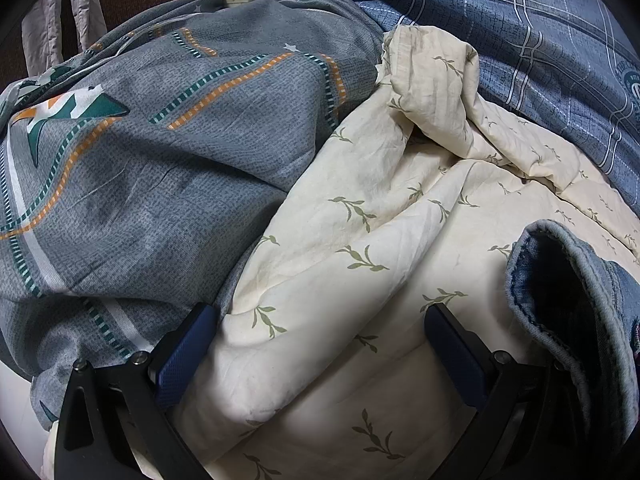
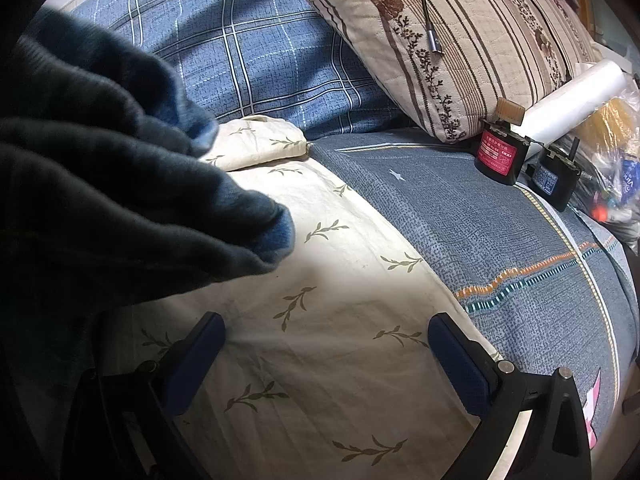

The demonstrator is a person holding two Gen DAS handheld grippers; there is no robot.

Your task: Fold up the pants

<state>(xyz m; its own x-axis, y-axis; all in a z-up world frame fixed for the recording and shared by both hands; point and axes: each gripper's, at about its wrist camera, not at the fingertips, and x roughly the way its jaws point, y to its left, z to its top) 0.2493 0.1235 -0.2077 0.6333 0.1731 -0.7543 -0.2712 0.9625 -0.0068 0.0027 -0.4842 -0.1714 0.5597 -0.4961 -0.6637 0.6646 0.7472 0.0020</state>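
Note:
The pants are blue denim jeans. In the left wrist view one open hem or waist end (image 1: pixel 568 304) lies at the right edge on a cream leaf-print quilt (image 1: pixel 360 240). My left gripper (image 1: pixel 320 344) is open and empty above the quilt, just left of the jeans. In the right wrist view the jeans (image 2: pixel 100 184) fill the left side in dark bunched folds on the same quilt (image 2: pixel 320 300). My right gripper (image 2: pixel 324 352) is open and empty, low over the quilt, to the right of the jeans.
A grey-blue patterned sheet (image 1: pixel 140 180) and blue plaid bedding (image 1: pixel 520 40) surround the quilt. In the right wrist view a striped floral pillow (image 2: pixel 460 40), two small dark boxes (image 2: pixel 500 156), a white roll (image 2: pixel 576 96) and plastic bags (image 2: pixel 616 160) lie at the far right.

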